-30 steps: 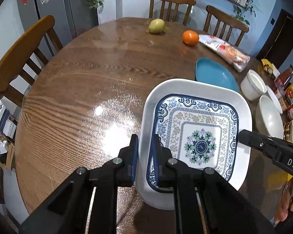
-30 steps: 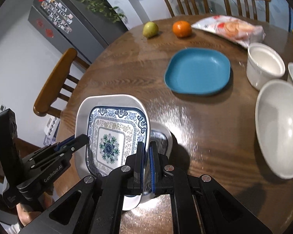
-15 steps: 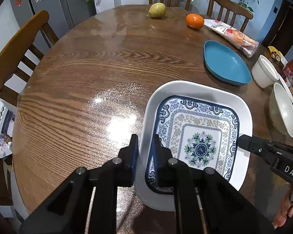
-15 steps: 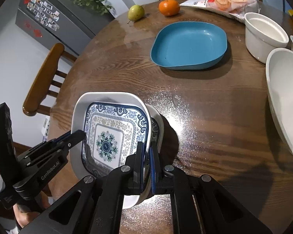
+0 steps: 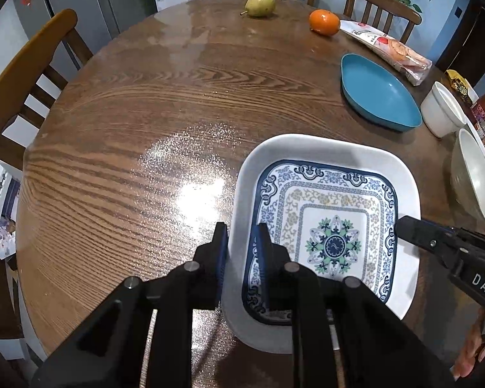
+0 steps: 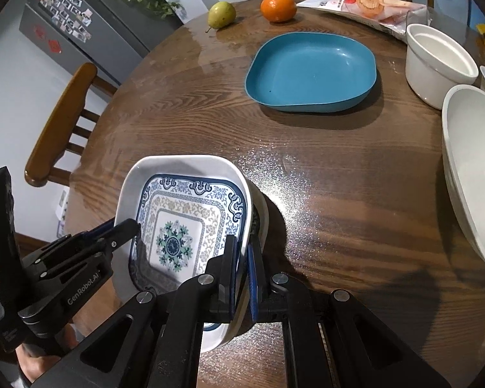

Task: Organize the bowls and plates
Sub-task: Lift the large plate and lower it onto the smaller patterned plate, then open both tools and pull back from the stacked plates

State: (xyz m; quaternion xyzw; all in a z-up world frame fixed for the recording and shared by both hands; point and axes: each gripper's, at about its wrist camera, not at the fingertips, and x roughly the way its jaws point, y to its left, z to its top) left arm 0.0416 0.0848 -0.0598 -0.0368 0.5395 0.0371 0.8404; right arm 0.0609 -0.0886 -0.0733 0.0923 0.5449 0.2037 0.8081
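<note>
The right gripper (image 6: 242, 266) pinches the plate's (image 5: 326, 207) rim. The left gripper (image 5: 241, 252) is letting go, its jaws opening around the other rim.

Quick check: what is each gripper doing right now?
Left gripper: jaws opening, rim of the blue-patterned square white plate between them.
Right gripper: shut on the plate's opposite rim.

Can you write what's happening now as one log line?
left tongs: opening, patterned plate rim between | right tongs: shut on plate | plate: on table
</note>
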